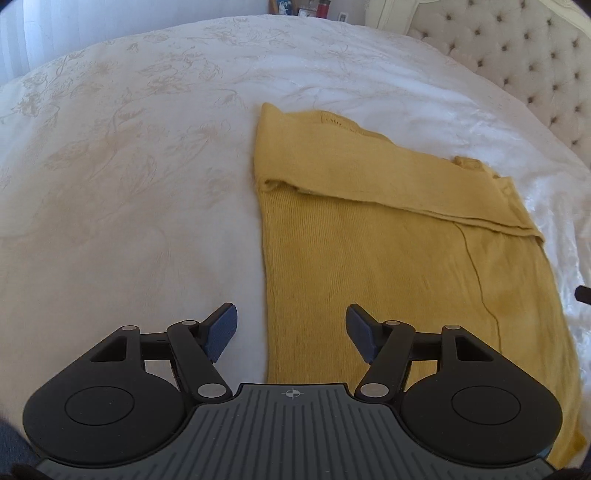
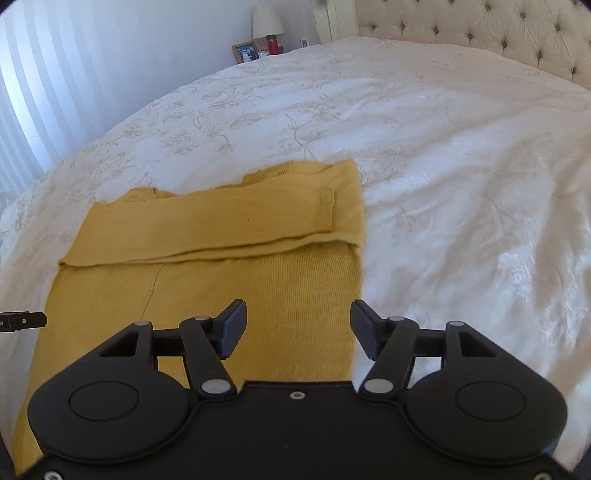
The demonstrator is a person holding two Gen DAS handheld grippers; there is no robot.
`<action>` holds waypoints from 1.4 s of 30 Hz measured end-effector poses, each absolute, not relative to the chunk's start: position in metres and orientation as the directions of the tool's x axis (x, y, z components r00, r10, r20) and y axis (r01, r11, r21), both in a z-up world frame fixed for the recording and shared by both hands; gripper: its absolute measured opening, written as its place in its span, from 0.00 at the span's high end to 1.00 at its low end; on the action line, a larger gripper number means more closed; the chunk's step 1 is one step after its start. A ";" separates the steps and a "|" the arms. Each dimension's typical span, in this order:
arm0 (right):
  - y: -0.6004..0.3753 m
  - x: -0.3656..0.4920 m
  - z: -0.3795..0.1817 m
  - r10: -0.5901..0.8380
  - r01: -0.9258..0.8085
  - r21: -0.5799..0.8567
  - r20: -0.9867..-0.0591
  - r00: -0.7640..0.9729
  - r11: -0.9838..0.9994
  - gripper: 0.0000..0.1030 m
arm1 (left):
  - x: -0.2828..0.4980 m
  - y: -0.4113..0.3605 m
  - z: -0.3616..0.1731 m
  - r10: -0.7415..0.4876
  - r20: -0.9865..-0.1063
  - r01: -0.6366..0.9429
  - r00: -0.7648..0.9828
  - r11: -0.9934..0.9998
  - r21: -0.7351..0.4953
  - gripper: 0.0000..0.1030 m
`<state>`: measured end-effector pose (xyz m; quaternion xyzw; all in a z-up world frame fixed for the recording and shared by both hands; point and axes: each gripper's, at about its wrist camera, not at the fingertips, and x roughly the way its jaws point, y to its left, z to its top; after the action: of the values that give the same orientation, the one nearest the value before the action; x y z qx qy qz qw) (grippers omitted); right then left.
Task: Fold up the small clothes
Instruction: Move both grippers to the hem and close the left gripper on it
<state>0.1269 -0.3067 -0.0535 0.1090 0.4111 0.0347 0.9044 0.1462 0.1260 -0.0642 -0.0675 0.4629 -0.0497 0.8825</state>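
Left gripper (image 1: 291,334) is hanging over the near left edge of the yellow knit sweater (image 1: 388,236), jaws spread apart with nothing pinched between them, so it's got no hold on anything. Same deal for the right gripper (image 2: 298,330): jaws apart, empty, sitting above the sweater's near right edge.

That sweater lies flat on the white floral bedspread (image 1: 129,166), long axis running straight away from both cameras, collar end pointing to the far side of the bed and hem end nearest the grippers. One sleeve (image 2: 229,225) is folded crosswise over the chest, cuff ending near the right edge. Tufted headboard (image 2: 480,26) runs along the right-hand end of the bed, and a lamp (image 2: 266,20) sits beyond the far side.
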 end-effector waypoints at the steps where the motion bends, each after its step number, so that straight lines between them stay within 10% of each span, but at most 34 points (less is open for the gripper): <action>1: -0.309 0.117 -0.054 0.157 0.028 0.229 -0.746 0.647 0.973 0.36 | 0.138 0.128 -0.063 -0.152 -0.819 0.017 0.553 0.985 -0.172 0.38; 36: -0.323 0.039 -0.111 0.317 0.088 0.339 -0.928 0.196 0.937 0.22 | 0.072 0.101 -0.110 -0.223 -0.926 0.120 0.305 0.973 -0.195 0.30; 38: -0.323 0.039 -0.112 0.325 0.084 0.345 -0.926 0.190 0.935 0.26 | 0.069 0.102 -0.109 -0.227 -0.921 0.127 0.316 0.972 -0.197 0.49; 40: -0.322 0.038 -0.111 0.340 0.073 0.358 -0.921 0.188 0.931 0.56 | 0.065 0.111 -0.107 -0.264 -0.911 0.108 0.318 0.964 -0.242 0.87; 42: -0.322 0.036 -0.108 0.347 0.074 0.366 -0.918 0.191 0.928 0.78 | 0.063 0.119 -0.104 -0.321 -0.886 0.098 0.334 0.947 -0.306 0.91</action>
<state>0.0363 -0.3219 -0.1079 0.1674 0.6297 0.0907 0.7532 0.0626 0.1186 -0.1036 -0.0992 0.5626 -0.1293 0.8105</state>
